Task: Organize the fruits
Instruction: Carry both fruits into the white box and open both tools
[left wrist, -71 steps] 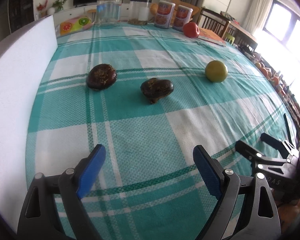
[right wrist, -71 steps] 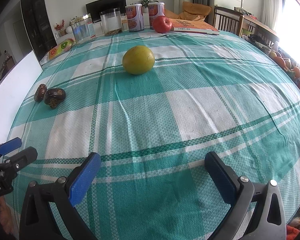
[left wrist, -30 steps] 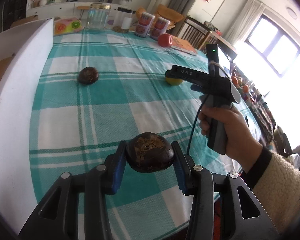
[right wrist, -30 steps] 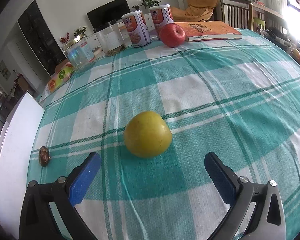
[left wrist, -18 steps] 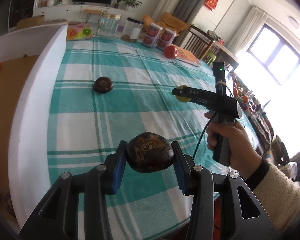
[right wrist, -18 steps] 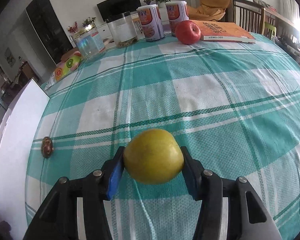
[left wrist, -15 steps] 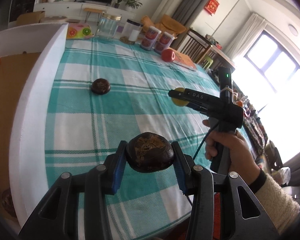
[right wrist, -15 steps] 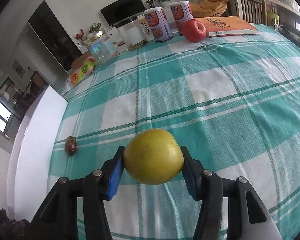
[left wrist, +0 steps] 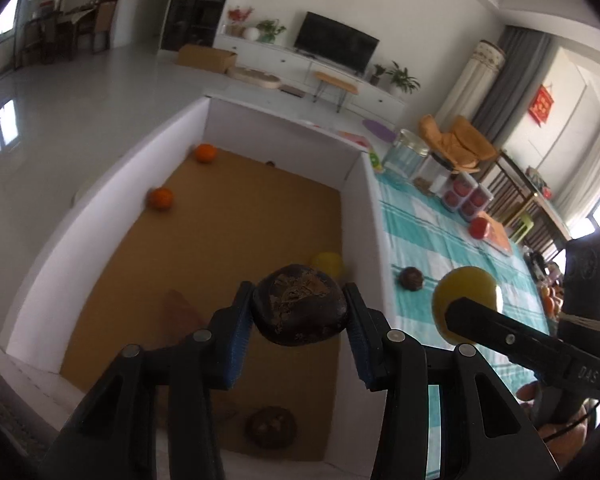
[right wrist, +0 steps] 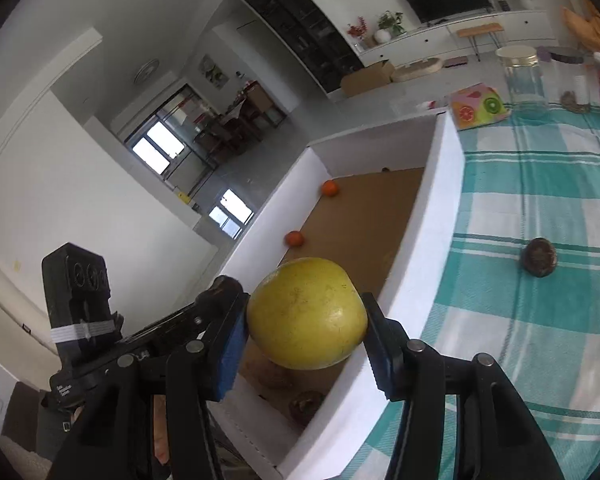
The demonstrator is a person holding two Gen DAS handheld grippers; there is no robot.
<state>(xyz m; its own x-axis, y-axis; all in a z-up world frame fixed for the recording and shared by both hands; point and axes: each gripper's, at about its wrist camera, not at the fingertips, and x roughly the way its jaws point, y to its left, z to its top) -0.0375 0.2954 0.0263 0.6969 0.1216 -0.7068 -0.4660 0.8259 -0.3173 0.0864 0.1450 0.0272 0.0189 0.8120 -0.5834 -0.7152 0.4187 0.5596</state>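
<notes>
Yellow fruit [right wrist: 307, 314] sits clamped at its widest girth in your right hand-held gripper [right wrist: 304, 332], over the wall of the white box [right wrist: 432, 248]; its jaws have just been closing on it. Your left hand-held gripper [left wrist: 298, 326] pinches a dark fruit [left wrist: 299, 309] above the box floor. Both look firm, the yellow skin smooth, likely slippery: keep holding across the middle.

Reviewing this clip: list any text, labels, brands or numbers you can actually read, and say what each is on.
"DAS": on the side of the right hand-held gripper, left wrist view.
Red wall hanging: a character, too blurred to read.
Cans: labels too small to read.
Fruit-print box: pictures only, no legible words.
</notes>
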